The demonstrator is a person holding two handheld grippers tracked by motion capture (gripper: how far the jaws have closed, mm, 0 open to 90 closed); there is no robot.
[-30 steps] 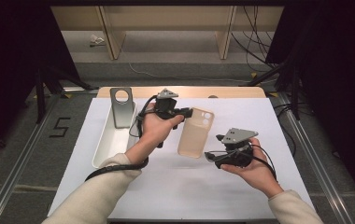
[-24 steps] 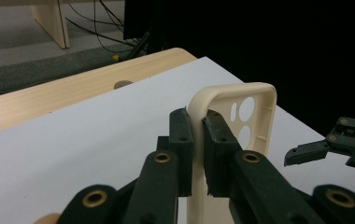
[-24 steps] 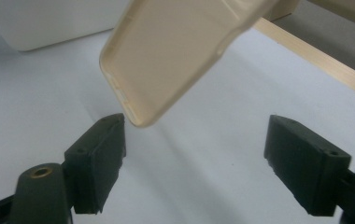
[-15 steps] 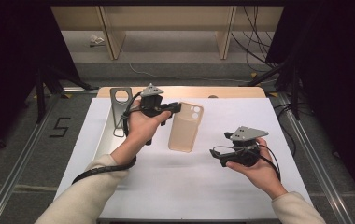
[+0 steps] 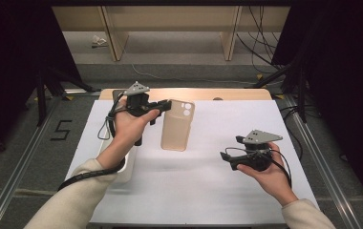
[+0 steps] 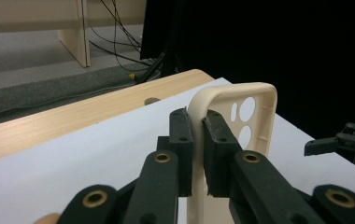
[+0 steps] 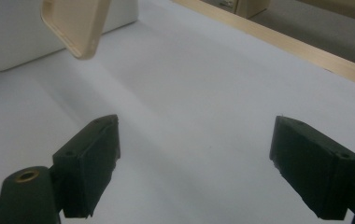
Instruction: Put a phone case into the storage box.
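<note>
A beige phone case with camera holes hangs tilted above the white sheet. My left gripper is shut on its upper left edge. In the left gripper view the two black pads pinch the case's rim. My right gripper is held low at the right, pointing left. It is open and its jaws have just been opening, with nothing between them. In the right gripper view the gripper frames bare white sheet, and a corner of the case hangs at the upper left.
A long white tray lies along the sheet's left side, partly under my left forearm. The wooden table edge runs along the back. Cables trail on the floor behind. The white sheet covers the table.
The left hand has carried the phone case to the left and a little higher, away from the right gripper. The right gripper's jaws have spread wider while that hand stayed almost in place.
</note>
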